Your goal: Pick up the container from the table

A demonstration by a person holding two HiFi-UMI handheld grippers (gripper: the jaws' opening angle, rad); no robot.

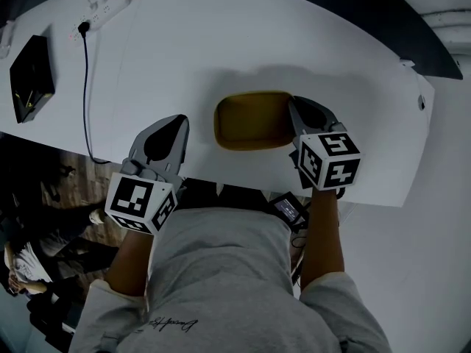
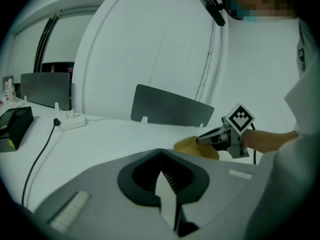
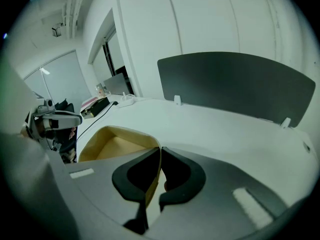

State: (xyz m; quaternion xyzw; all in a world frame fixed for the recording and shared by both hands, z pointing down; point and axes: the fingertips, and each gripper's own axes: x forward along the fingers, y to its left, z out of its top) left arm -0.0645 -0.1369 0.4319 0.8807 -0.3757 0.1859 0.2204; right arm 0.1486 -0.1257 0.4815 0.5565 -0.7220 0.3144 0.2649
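Note:
In the head view a shallow yellow container hangs a little above the white table, casting a soft shadow behind it. My right gripper is shut on its right rim. The right gripper view shows that thin rim pinched between the dark pads of the right gripper, with the container spreading to the left. My left gripper hovers left of the container, apart from it. Its jaws meet with nothing between them. From there the container and the right gripper show at mid right.
A white power strip with a black cable lies at the table's far left, beside a black box. Dark divider panels stand along the far edge. The table's near edge runs just below both grippers.

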